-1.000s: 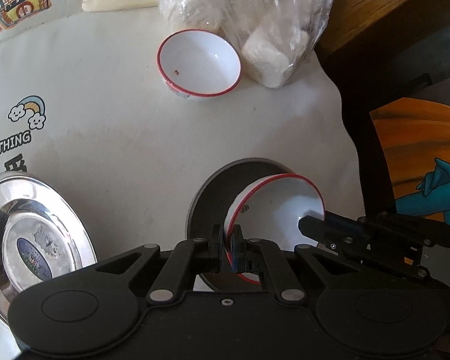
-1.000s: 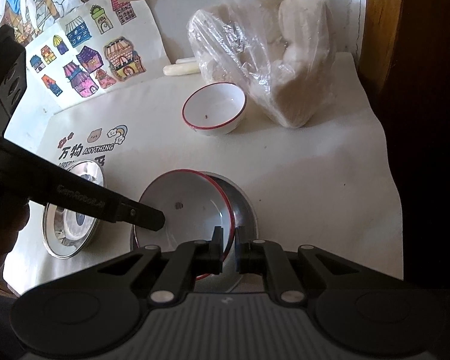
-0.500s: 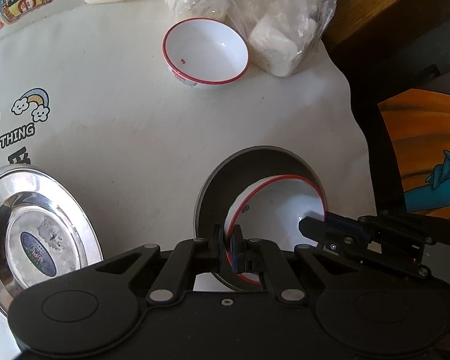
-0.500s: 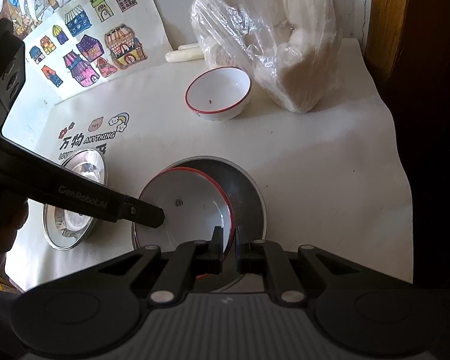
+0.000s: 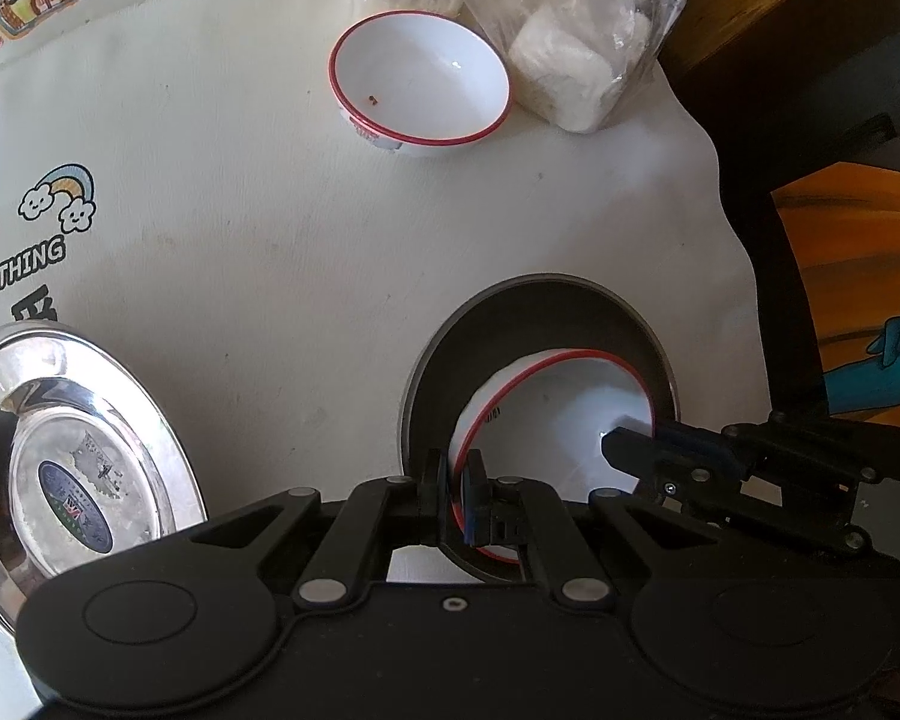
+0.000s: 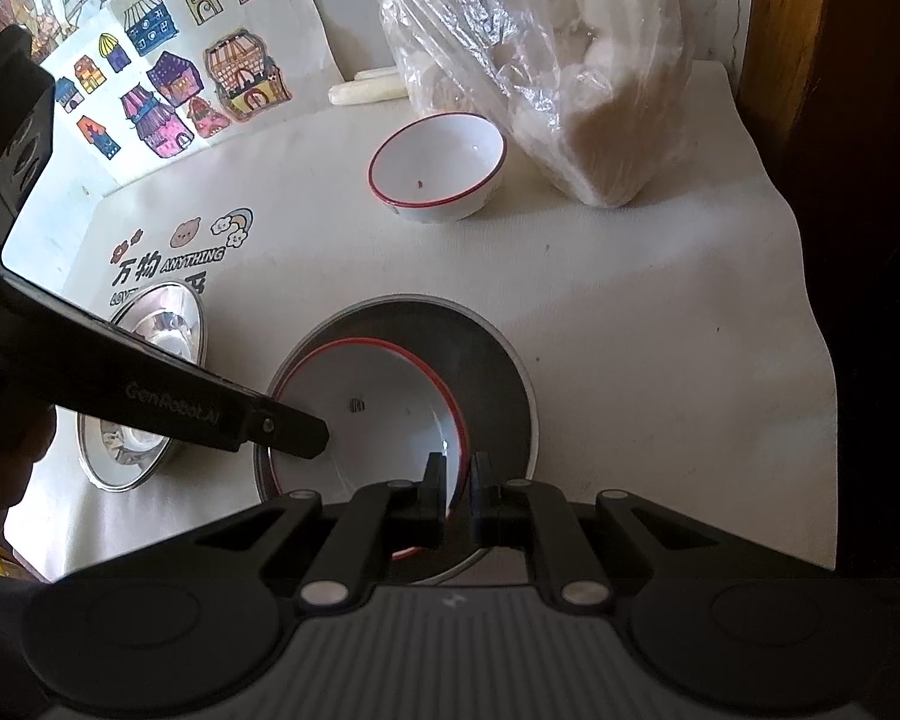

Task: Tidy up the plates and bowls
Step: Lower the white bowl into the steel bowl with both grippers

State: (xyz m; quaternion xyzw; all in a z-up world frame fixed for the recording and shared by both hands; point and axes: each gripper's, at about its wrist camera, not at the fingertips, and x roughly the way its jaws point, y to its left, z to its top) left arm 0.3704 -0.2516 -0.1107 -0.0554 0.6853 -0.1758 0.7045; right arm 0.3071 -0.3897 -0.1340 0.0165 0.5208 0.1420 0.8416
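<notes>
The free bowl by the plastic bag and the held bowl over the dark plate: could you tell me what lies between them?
Only bare tablecloth lies between the free bowl and the held bowl, shown in both wrist views.

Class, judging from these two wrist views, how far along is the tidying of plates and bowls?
Done: nothing looks stacked yet. In hand: both tongs, left and right, grip opposite rims of one red-rimmed bowl over the dark plate. Left: the second bowl beside the plastic bag and the steel plate sit apart.

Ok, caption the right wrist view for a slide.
Both claws pinch the red-rimmed bowl over a grey plate.
</notes>
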